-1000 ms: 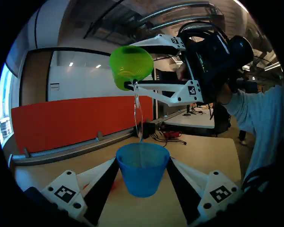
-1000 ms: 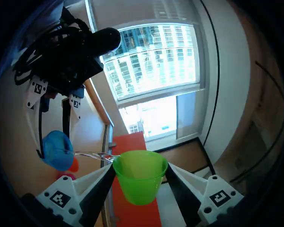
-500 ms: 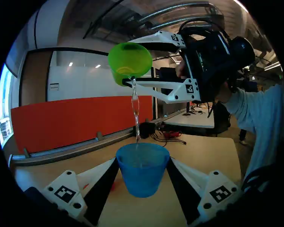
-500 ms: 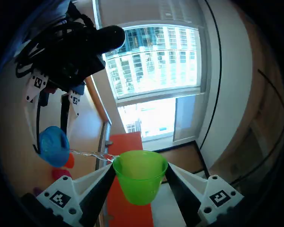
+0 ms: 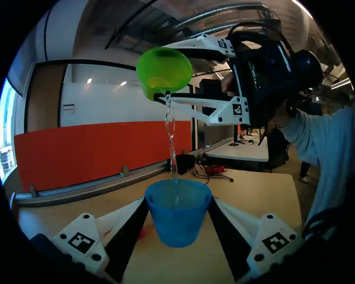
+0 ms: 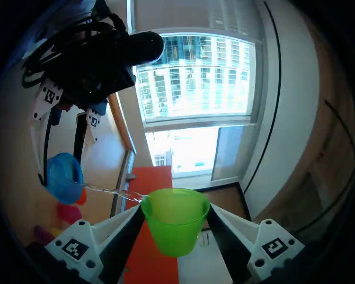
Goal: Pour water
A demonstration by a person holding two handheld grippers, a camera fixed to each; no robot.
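Water stream (image 5: 170,142) is poured from tilted green cup (image 5: 163,72), clamped in right gripper (image 6: 175,215), held directly above upright blue cup (image 5: 178,220) clamped in left gripper (image 5: 177,208).

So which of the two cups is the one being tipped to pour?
The green cup: it is tilted up high, with water streaming from its rim down into the blue cup, which is held upright.

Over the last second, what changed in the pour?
The right hand-held gripper lifted the green cup slightly and tipped it further. Unchanged: water still streams into the blue cup, held steady in the left hand-held gripper; both grips kept.
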